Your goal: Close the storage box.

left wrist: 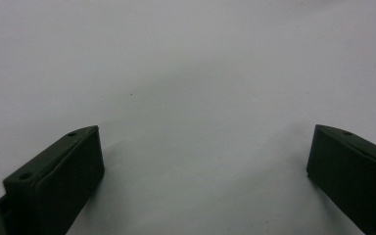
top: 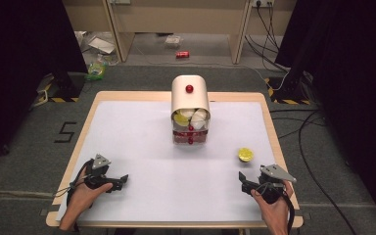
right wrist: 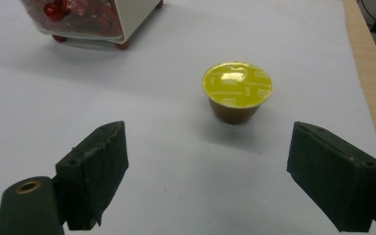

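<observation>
While both grippers rest low at the near edge of the table, the work looks to be at its start: nothing is held yet.

Left gripper: jaws wide apart over bare white tabletop, holding nothing, well away from everything else.

Drawer box: stands at the far middle of the table, with red knobs; yellow and white capsules in the upper drawer, red ones below.

Capsule: upright on the table, yellow foil lid up, just ahead of the right gripper and well apart from the drawer box.

Right gripper: jaws spread, empty, aimed at the capsule.

Step in hand: lining up to pick the capsule, I judge.

Next move: forward until the jaws flank the cup, then a gentle squeeze.

Writing: small print rings the foil lid, too blurred to read.
</observation>
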